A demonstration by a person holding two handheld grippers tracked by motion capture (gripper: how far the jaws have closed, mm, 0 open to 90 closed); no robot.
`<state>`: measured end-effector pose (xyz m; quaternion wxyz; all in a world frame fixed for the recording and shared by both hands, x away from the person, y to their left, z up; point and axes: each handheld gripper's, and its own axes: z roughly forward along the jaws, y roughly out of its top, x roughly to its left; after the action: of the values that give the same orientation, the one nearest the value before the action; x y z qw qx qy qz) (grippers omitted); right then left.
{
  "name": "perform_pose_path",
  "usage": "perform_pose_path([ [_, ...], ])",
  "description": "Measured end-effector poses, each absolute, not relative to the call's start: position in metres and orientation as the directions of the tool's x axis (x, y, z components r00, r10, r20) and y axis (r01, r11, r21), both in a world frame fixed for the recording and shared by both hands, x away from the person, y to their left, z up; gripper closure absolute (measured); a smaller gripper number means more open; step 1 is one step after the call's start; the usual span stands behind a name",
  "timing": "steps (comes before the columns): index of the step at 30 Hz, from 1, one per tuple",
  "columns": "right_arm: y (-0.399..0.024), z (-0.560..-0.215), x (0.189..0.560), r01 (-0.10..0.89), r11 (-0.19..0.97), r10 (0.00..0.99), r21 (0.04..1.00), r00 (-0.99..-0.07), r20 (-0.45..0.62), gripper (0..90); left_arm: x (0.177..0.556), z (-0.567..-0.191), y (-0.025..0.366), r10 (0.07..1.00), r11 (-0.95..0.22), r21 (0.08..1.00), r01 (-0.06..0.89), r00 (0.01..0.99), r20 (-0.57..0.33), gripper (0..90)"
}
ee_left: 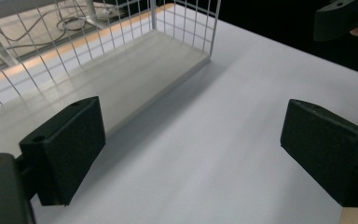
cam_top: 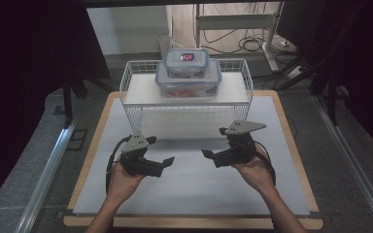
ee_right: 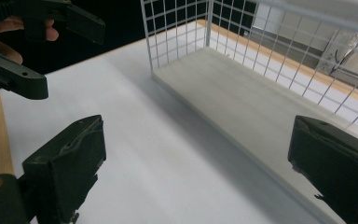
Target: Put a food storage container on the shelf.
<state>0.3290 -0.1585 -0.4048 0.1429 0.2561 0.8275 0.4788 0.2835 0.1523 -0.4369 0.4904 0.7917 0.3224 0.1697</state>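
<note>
In the high view my left gripper point(cam_top: 161, 150) and right gripper point(cam_top: 213, 141) hover low over the white mat point(cam_top: 184, 194), jaws pointing inward toward each other. Both stand open with nothing between the jaws. In the left gripper view my left gripper point(ee_left: 193, 126) frames bare mat beside the wire rack point(ee_left: 121, 79). The right gripper point(ee_right: 196, 140) frames the rack's lower shelf point(ee_right: 242, 88). Behind them the white wire rack point(cam_top: 136, 104) carries a large clear container point(cam_top: 188, 85) with a smaller blue-lidded container point(cam_top: 186, 62) stacked on top.
The mat lies on a wooden board point(cam_top: 291, 145) edged by metal rails point(cam_top: 48, 165). Dark curtains flank both sides. Cables and a metal frame point(cam_top: 233, 22) lie on the floor beyond the rack.
</note>
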Motion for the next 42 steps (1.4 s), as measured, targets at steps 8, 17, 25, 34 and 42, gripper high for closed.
perform_pose_path([
  [8,-0.168,-0.423,0.318,0.295,0.427,0.560,0.855,-0.829,0.006,2.9,0.274,-0.453,0.156,0.684,-0.328,0.879,0.347,0.729,-0.033,6.3],
  [17,-0.182,-0.437,0.305,0.324,0.422,0.573,0.847,-0.819,0.027,3.0,0.252,-0.466,0.165,0.703,-0.337,0.876,0.346,0.711,-0.010,6.3],
  [25,-0.195,-0.442,0.292,0.332,0.407,0.599,0.851,-0.800,0.025,3.0,0.239,-0.475,0.167,0.712,-0.343,0.872,0.348,0.703,-0.001,6.2],
  [34,-0.207,-0.452,0.279,0.344,0.405,0.615,0.847,-0.788,0.026,3.1,0.226,-0.486,0.170,0.724,-0.356,0.864,0.356,0.689,0.015,6.0],
  [42,-0.215,-0.464,0.267,0.350,0.424,0.627,0.835,-0.779,0.009,3.1,0.214,-0.496,0.181,0.745,-0.342,0.857,0.386,0.667,-0.003,5.8],
])
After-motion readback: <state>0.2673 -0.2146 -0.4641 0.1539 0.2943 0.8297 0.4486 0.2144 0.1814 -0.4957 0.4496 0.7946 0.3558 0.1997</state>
